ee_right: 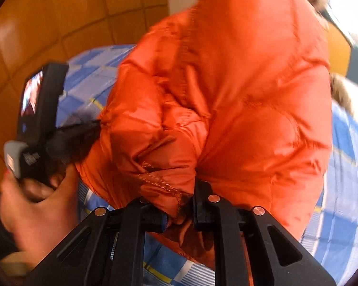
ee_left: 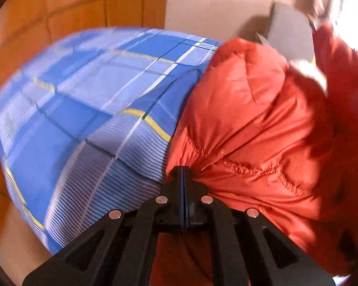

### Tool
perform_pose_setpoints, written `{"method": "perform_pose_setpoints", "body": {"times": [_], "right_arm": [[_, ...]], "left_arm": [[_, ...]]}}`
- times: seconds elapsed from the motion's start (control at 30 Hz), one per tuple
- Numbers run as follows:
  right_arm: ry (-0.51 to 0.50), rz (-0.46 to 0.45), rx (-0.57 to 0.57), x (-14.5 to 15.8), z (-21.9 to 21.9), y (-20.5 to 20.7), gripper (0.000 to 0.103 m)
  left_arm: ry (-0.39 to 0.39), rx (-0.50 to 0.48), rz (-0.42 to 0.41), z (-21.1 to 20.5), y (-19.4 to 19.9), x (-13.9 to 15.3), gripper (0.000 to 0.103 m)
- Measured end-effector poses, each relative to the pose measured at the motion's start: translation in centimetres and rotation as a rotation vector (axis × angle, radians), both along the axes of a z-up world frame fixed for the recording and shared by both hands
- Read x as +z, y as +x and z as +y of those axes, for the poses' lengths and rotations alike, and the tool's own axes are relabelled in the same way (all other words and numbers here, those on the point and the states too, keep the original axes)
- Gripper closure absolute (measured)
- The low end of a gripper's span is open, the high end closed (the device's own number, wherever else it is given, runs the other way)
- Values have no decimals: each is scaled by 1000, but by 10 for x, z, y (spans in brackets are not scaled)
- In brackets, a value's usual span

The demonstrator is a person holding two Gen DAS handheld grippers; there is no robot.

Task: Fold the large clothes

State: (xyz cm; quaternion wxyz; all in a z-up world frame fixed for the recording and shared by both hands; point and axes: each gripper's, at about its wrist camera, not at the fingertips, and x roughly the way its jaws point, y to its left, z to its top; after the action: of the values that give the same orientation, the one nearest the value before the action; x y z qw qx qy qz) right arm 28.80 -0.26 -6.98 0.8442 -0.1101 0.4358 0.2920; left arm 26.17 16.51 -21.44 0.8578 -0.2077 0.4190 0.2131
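Note:
A puffy orange quilted jacket [ee_left: 255, 119] hangs bunched over a bed with a blue plaid sheet [ee_left: 83, 109]. My left gripper [ee_left: 183, 174] is shut on a stitched edge of the jacket, fabric fanning out from its fingertips. In the right wrist view the same jacket [ee_right: 238, 83] fills the middle, and my right gripper [ee_right: 179, 212] is shut on a thick hemmed fold of it. The left gripper [ee_right: 93, 128] also shows there at the left, pinching the jacket's side, with a person's hand [ee_right: 38, 212] on its handle. A fur-trimmed hood [ee_right: 348, 95] peeks out at the right.
The blue plaid sheet [ee_right: 346, 190] spreads under and around the jacket. Orange-brown wooden panels [ee_left: 59, 12] stand behind the bed, and a pale wall [ee_left: 214, 4] rises beside them. A grey boxy object [ee_left: 291, 33] sits behind the jacket at the upper right.

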Motion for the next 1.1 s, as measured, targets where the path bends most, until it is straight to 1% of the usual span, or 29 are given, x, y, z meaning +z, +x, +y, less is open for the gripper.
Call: {"method": "perform_pose_setpoints", "body": {"times": [0.13,0.23,0.3,0.33,0.37,0.43,0.47,0.5,0.57,0.67,0.8,0.9,1.03,1.1], "right_arm": [[39,18,-19,1,-2,5,89],[64,29,-36,2,-7,10,89],[103,54,-66,3,-16,13,89],[116,59,-80,1,-21,11,89],[138,71,-103,2,-24,12,89],[154,72,-133,0,-32,10,89],[167,73,-162,-2,-38,9,89],[169,67,-180,-2,-38,8,89],[165,52,-212,-5,-40,0,89],[156,31,-220,-10,-39,-7,89],[137,-1,-173,-19,-29,-11,89],[136,-1,-140,-21,-27,-9,89],[112,-19,-111,-23,-25,-11,89],[81,-39,-93,-24,-20,-13,89]], "left_arm": [[-104,15,-23,11,-8,-2,101],[-155,15,-41,14,-11,-1,101],[-208,40,-63,23,-14,-2,99],[-215,50,-65,26,-15,-1,98],[-206,49,-67,25,-15,0,96],[-204,51,-79,25,-17,3,82],[-197,66,-71,23,-19,4,57],[-206,86,-72,24,-22,3,47],[-227,95,-72,29,-27,0,47],[-209,105,-78,29,-31,1,47],[-207,111,-94,27,-36,5,47],[-209,108,-96,25,-39,5,47],[-226,121,-102,27,-44,4,47],[-224,125,-102,26,-45,5,47]]}}
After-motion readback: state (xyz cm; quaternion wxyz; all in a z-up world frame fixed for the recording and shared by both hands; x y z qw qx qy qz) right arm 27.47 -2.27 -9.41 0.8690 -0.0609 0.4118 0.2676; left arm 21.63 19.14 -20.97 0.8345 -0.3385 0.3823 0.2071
